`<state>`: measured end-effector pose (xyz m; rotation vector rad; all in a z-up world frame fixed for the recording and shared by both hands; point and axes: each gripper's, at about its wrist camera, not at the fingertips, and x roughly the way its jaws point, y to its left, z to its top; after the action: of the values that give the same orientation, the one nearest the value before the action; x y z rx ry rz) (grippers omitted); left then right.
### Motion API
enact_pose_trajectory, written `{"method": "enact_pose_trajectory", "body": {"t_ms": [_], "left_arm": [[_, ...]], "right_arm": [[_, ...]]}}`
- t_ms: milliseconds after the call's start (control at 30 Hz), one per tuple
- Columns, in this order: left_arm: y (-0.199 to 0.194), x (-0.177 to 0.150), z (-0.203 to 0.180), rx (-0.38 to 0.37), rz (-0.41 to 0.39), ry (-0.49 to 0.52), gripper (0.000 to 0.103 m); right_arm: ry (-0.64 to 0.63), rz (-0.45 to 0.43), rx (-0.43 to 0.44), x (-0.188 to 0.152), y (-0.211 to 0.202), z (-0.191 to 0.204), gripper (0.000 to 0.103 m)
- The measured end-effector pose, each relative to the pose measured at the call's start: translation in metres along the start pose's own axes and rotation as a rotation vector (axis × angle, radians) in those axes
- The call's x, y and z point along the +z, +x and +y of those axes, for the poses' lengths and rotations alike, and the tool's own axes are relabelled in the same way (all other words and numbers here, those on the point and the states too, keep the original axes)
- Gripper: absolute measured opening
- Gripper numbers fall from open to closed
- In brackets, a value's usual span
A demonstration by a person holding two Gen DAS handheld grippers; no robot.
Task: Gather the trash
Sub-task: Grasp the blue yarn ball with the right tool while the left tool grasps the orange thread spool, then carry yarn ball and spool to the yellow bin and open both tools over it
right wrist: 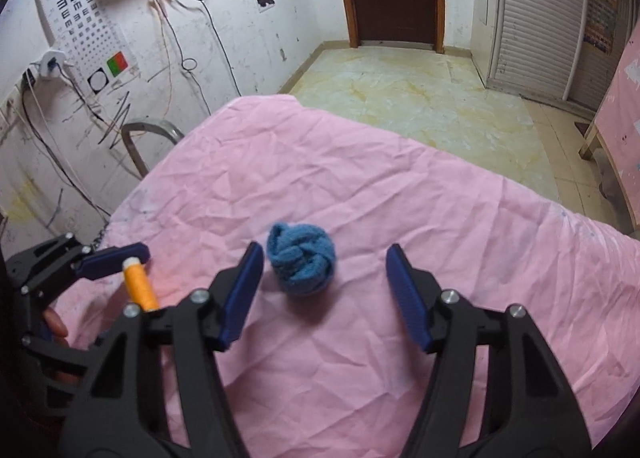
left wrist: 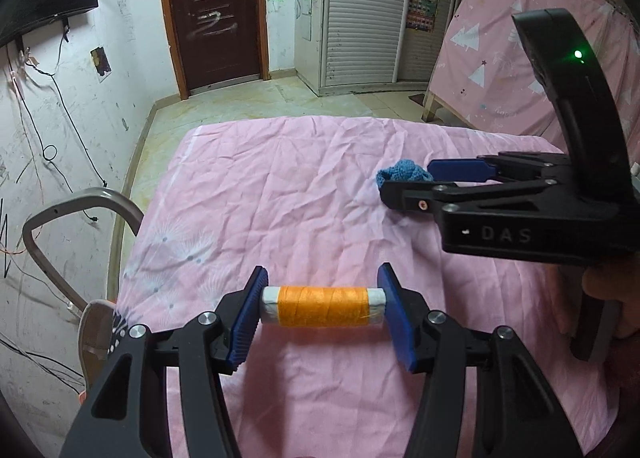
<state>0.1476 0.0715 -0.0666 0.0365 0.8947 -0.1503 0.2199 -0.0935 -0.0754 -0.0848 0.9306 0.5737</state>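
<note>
My left gripper (left wrist: pixel 322 304) is shut on an orange thread spool (left wrist: pixel 322 305), held end to end between the blue pads above the pink sheet (left wrist: pixel 280 197). The spool also shows in the right wrist view (right wrist: pixel 140 285), held by the left gripper (right wrist: pixel 134 276) at the left. A balled blue sock (right wrist: pixel 301 262) lies on the sheet (right wrist: pixel 360 185). My right gripper (right wrist: pixel 324 282) is open, its fingers either side of the sock and a little nearer than it. In the left wrist view the sock (left wrist: pixel 404 171) lies at the right gripper's (left wrist: pixel 408 185) tips.
A metal chair frame (left wrist: pixel 60 225) stands at the table's left edge by the cabled wall. Beyond the table's far edge lie the tiled floor (right wrist: pixel 420 97) and a brown door (left wrist: pixel 218 13). A pink-covered frame (left wrist: pixel 532 69) stands at the right.
</note>
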Motion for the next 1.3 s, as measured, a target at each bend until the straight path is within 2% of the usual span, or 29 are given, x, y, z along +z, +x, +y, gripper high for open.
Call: {"method": "enact_pose_trajectory", "body": {"t_ms": [33, 100, 267, 400, 733, 967, 1300], "left_arm": [[-0.001, -0.001, 0.000, 0.000, 0.000, -0.001, 0.047], [-0.002, -0.002, 0.000, 0.004, 0.000, -0.004, 0.047], [-0.007, -0.002, -0.007, 0.009, -0.001, -0.008, 0.047], [-0.013, -0.004, -0.018, 0.013, -0.005, 0.004, 0.047], [-0.036, 0.004, -0.070, 0.003, -0.046, 0.082, 0.047], [-0.047, 0.007, -0.128, -0.032, -0.069, 0.166, 0.047], [-0.053, 0.007, -0.212, -0.101, -0.084, 0.291, 0.047]], "right_arm": [[-0.009, -0.001, -0.002, 0.000, -0.001, 0.001, 0.049], [-0.036, 0.003, -0.001, 0.000, 0.000, 0.005, 0.025], [-0.045, -0.002, -0.003, -0.001, -0.004, 0.006, 0.024], [-0.015, -0.045, 0.004, -0.002, -0.022, 0.000, 0.024], [0.085, -0.220, 0.007, -0.013, -0.113, -0.037, 0.024], [0.167, -0.309, -0.036, -0.044, -0.166, -0.077, 0.024], [0.300, -0.410, -0.136, -0.106, -0.235, -0.143, 0.024]]}}
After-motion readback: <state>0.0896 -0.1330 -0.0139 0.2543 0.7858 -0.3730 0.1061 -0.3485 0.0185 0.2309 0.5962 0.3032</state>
